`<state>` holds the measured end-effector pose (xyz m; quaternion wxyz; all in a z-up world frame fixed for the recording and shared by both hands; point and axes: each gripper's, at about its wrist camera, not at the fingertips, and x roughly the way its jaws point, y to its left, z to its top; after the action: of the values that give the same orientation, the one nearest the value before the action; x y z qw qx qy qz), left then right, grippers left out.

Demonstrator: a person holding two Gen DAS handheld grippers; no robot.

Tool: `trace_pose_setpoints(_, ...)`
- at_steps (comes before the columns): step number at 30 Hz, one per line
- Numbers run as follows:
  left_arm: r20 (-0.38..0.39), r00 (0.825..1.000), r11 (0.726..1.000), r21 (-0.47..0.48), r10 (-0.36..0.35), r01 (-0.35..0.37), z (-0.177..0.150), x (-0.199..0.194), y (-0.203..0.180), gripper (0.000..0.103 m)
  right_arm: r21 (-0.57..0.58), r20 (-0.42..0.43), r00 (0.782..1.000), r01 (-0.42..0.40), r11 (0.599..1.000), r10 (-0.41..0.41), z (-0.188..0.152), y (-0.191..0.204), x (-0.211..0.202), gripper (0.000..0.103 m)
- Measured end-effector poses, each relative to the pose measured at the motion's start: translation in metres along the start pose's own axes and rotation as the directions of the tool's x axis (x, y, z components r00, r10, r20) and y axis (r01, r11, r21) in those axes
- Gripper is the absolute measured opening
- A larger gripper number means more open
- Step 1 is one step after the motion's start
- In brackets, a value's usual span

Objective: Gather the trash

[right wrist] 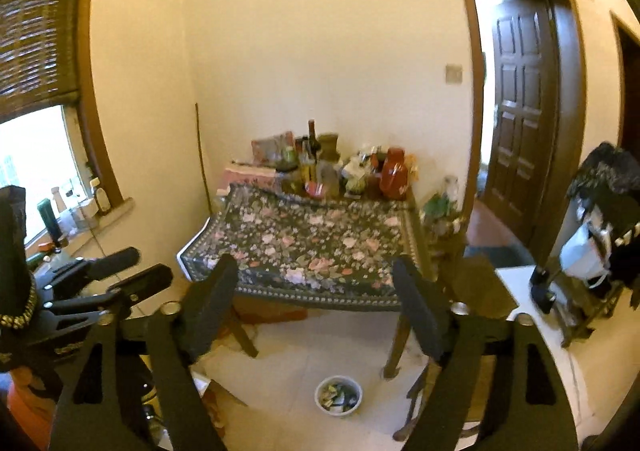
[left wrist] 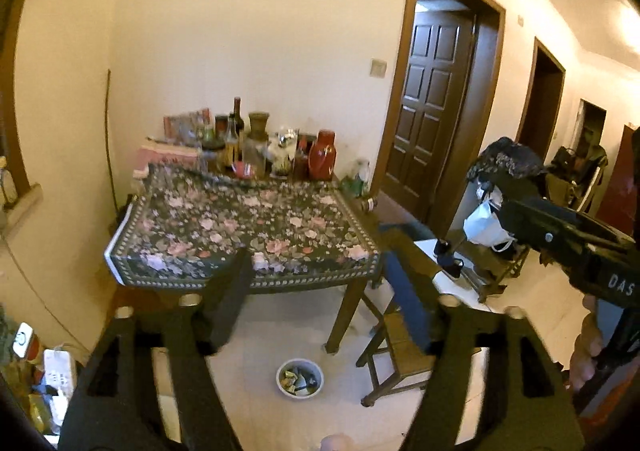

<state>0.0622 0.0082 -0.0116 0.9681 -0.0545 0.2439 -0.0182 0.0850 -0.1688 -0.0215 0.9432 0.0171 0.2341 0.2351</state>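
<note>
Both tools were held high with nothing between their jaws: the left gripper (left wrist: 316,283) gaped wide, and the right gripper (right wrist: 316,291) stood equally spread. Below them on the pale floor sat a white bowl (left wrist: 299,378) of trash scraps, just before the table (left wrist: 240,227) under its floral cloth, bottles (left wrist: 256,143) crowding its far edge

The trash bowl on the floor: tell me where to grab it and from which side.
Grip the bowl by its rim, coming from above: it sits upright and open on the floor beside the table leg, its walls low and rounded, trash inside. Take the near edge, clear of the leg.
</note>
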Motion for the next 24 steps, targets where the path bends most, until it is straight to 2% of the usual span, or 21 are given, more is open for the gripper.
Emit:
trace_pose_setpoints(1, 0.013, 1.0, 1.0, 0.007, 0.005, -0.005, -0.002, -0.012, -0.001, 0.089, -0.006, 0.012, 1.0, 0.011, 1.0, -0.011, -0.002, 0.003, -0.007, 0.092)
trace_pose_setpoints(3, 0.037, 0.999, 1.0, 0.016, 0.008, -0.009, -0.005, -0.028, -0.004, 0.094, -0.017, 0.029, 0.999, 0.023, 1.0, -0.022, -0.005, 0.006, -0.017, 0.097)
trace_pose_setpoints(12, 0.072, 0.997, 1.0, 0.025, 0.015, -0.017, -0.016, -0.061, -0.007, 0.095, -0.05, 0.042, 0.998, 0.051, 0.997, -0.049, -0.012, 0.02, -0.041, 0.098)
trace_pose_setpoints(24, 0.067, 0.997, 0.999, 0.03, 0.029, -0.031, -0.017, -0.066, -0.009, 0.095, -0.071, 0.024, 0.998, 0.059, 0.996, -0.057, -0.022, 0.024, -0.053, 0.098)
